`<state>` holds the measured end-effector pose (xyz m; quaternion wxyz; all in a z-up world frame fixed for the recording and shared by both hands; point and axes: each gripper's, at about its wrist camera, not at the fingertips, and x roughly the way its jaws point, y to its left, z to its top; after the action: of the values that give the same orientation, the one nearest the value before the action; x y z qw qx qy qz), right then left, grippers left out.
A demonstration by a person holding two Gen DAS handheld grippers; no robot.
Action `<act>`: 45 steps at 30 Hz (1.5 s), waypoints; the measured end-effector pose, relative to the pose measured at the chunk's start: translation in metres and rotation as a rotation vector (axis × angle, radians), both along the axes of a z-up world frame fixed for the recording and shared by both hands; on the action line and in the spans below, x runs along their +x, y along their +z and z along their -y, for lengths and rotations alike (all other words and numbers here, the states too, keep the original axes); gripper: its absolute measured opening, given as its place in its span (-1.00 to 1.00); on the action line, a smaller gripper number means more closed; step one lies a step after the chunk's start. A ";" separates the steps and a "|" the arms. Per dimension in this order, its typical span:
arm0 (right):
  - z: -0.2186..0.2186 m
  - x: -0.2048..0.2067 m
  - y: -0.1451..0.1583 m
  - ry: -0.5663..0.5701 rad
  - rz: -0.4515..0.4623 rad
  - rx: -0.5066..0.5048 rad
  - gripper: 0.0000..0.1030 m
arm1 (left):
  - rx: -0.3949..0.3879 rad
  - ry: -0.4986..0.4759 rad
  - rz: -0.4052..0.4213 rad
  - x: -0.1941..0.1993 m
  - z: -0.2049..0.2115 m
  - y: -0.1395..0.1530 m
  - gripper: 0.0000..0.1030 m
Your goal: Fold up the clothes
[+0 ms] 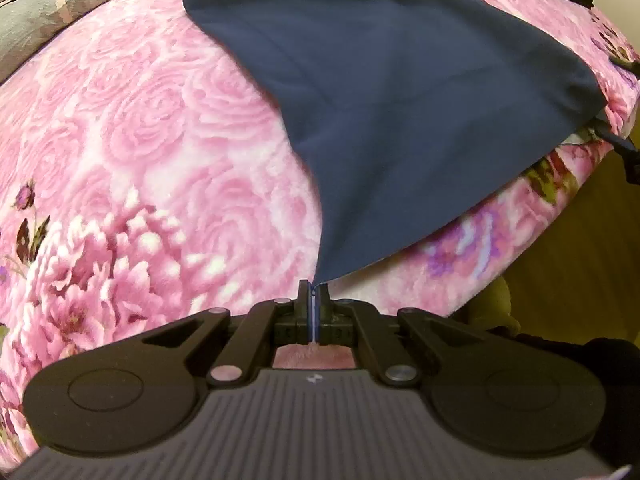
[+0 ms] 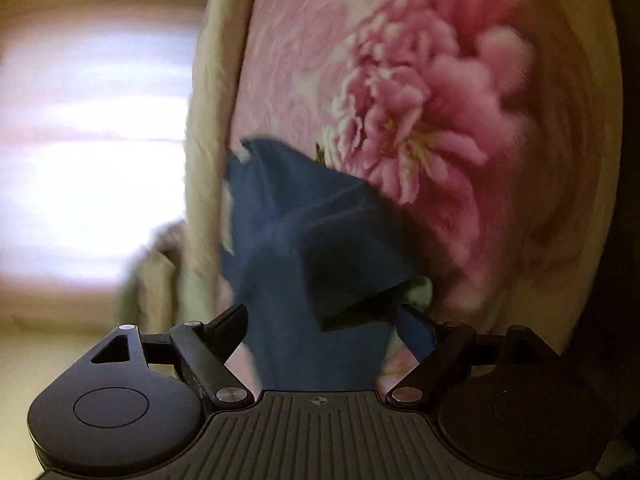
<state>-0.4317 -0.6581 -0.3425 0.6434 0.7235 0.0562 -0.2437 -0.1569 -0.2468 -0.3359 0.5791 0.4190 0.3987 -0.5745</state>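
Left gripper [image 1: 314, 292] fingers pinched tight on navy garment [image 1: 384, 112] corner, cloth stretched over floral bed blanket [image 1: 140, 140]. Right gripper [image 2: 320, 316] fingers wide, gripping nothing. Garment partly doubled; folding unfinished.

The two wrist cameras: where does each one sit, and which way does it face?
Left wrist: sits on the left tool, looking along the pink blanket; its fingers are shut on a corner of the blue cloth.
Right wrist: sits on the right tool, open, blurred, facing bunched blue cloth.
Both views share cloth and blanket.
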 end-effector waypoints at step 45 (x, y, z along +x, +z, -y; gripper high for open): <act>0.148 0.183 0.131 0.522 -0.577 -0.679 0.64 | -0.102 0.109 -0.053 0.066 0.086 0.064 -0.75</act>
<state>-0.2484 -0.8057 -0.2119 0.8398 0.3391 0.3277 -0.2690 -0.0905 -0.3329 -0.2720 0.6193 0.3515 0.4062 -0.5727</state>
